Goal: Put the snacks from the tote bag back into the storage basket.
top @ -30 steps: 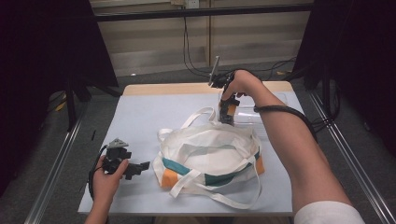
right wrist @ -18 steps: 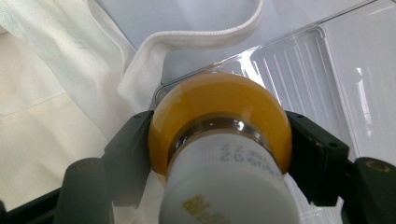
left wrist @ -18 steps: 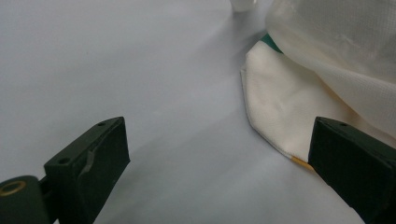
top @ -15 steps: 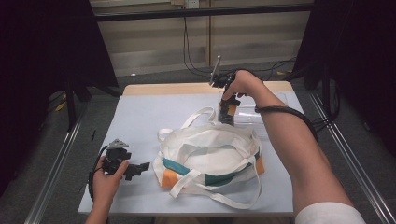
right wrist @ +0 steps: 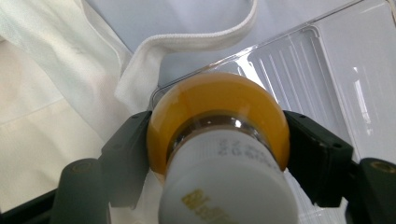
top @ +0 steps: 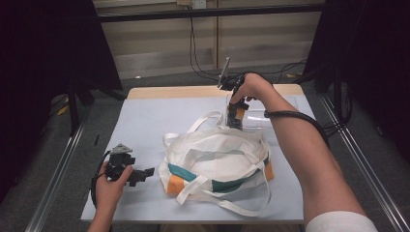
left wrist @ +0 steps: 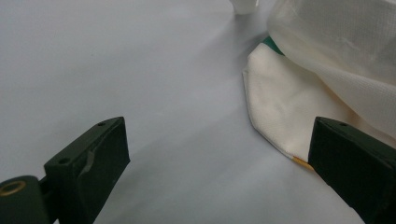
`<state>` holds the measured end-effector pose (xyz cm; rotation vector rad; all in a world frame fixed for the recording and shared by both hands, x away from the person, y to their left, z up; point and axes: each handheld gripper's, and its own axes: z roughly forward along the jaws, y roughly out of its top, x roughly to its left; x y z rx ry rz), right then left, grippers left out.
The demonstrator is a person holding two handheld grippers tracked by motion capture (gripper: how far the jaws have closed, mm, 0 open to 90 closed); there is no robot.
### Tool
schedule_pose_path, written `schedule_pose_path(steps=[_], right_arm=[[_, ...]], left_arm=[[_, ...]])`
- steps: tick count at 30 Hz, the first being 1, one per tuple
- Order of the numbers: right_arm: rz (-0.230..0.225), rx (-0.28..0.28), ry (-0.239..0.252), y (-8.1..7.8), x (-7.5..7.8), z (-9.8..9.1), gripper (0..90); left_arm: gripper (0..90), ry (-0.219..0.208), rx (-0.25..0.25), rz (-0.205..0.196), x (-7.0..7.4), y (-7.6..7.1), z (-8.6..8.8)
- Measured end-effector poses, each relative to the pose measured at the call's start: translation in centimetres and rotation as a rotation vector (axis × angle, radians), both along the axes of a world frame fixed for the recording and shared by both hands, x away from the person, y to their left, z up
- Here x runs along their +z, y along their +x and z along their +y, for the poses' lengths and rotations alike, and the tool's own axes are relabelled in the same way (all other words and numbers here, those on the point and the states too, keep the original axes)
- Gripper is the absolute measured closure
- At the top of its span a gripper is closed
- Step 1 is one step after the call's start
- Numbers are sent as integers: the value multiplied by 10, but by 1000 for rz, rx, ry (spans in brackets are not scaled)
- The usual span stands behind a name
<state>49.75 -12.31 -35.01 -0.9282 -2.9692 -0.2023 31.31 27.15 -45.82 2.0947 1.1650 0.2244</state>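
A white cloth tote bag with green and orange patches lies in the middle of the table. Beyond its far edge my right gripper points down over a clear plastic tray. Its jaws have just been opening a little, and a light bulb with an orange globe and a white base still sits between them, both pads against the globe. The bulb hangs over the tray's corner, beside a bag strap. My left gripper rests open on the table left of the bag, nothing between its jaws.
The pale blue table top has bare room at the left and far left. A loose strap of the bag trails toward the near edge. Cables hang behind the table, and metal rails run along both sides.
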Motion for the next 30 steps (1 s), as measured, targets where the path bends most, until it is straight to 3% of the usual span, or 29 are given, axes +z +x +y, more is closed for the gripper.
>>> schedule_pose_path(steps=[13, 17, 30], right_arm=[[-1, -77, 6, -5, 2, -8, 156], [2, -83, 7, -8, 2, -10, 147], [4, -98, 4, -21, 10, -16, 110]], left_arm=[[50, -1, -2, 2, -1, 0, 0], [50, 16, -17, 5, 0, 1, 0], [49, 6, -6, 3, -1, -1, 0]])
